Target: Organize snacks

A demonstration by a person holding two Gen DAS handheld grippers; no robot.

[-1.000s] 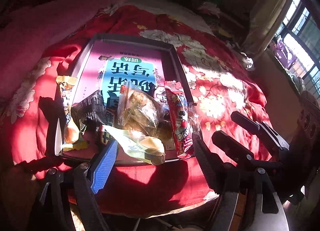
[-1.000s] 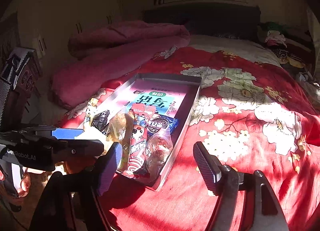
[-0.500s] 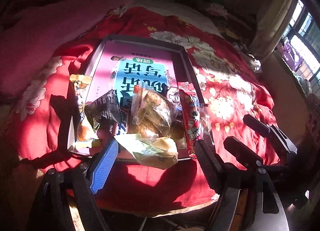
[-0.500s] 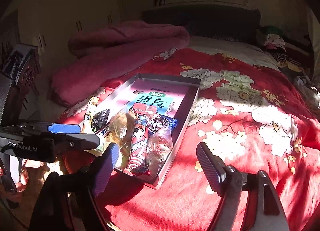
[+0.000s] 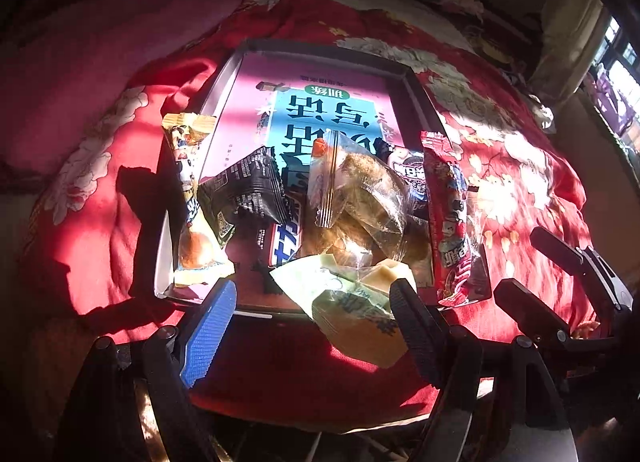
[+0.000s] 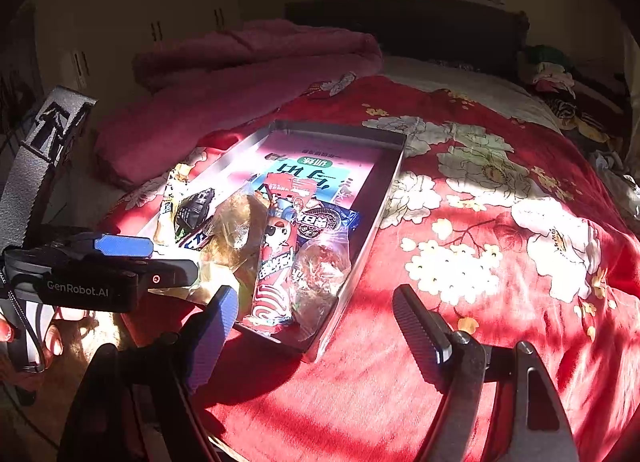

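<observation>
A metal tray [image 5: 320, 49] with a pink and blue book in it lies on the red floral bedspread; it also shows in the right wrist view [image 6: 384, 190]. Several snack packets are piled at its near end: a long red packet [image 5: 454, 222], a clear bag of brown snacks [image 5: 360, 190], a black packet [image 5: 244, 194], a yellow packet [image 5: 192, 206] and a pale green packet [image 5: 352, 302] hanging over the near rim. My left gripper [image 5: 312, 326] is open, just short of the green packet. My right gripper [image 6: 316, 326] is open at the tray's near right corner, touching nothing.
A pink quilt [image 6: 240, 78] is heaped behind the tray to the left. The bed edge runs just under both grippers. Open bedspread [image 6: 500, 262] lies right of the tray. A window [image 5: 616, 94] is at far right.
Both grippers have drawn back slightly from the tray, which now sits a little farther away in both views. Both stay open. The snacks have not moved.
</observation>
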